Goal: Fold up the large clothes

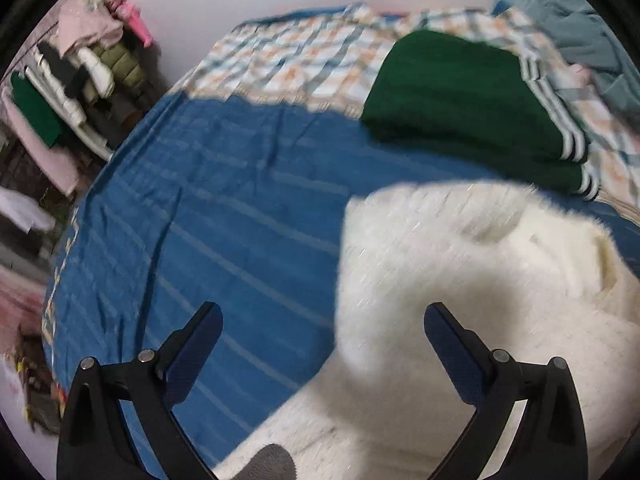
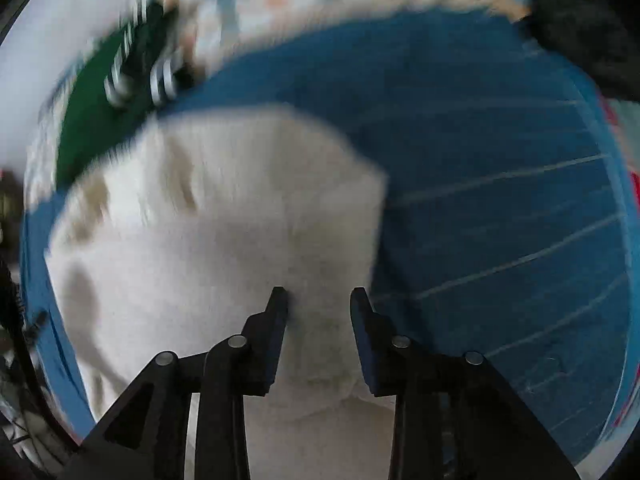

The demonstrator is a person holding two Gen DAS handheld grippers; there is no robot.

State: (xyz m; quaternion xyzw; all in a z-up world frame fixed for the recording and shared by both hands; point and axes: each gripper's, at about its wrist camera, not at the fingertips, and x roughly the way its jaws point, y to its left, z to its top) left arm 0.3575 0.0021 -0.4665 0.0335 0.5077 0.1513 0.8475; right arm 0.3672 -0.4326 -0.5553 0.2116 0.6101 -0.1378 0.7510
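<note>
A fluffy white garment (image 1: 460, 280) lies bunched on the blue striped sheet (image 1: 224, 208) of a bed. My left gripper (image 1: 324, 316) is open wide just above it, its right finger over the white fabric and its left finger over the sheet. In the right wrist view the same white garment (image 2: 224, 216) fills the middle. My right gripper (image 2: 319, 300) has its jaws partly closed with a fold of the white fabric between them. A folded green garment with white stripes (image 1: 472, 96) lies behind the white one; it also shows in the right wrist view (image 2: 100, 108).
A checked blanket (image 1: 296, 60) covers the far part of the bed, with a grey-blue quilt (image 1: 580, 20) at the far right. A rack piled with clothes (image 1: 88, 72) stands left of the bed. A dark garment (image 2: 580, 28) lies at the bed's far right edge.
</note>
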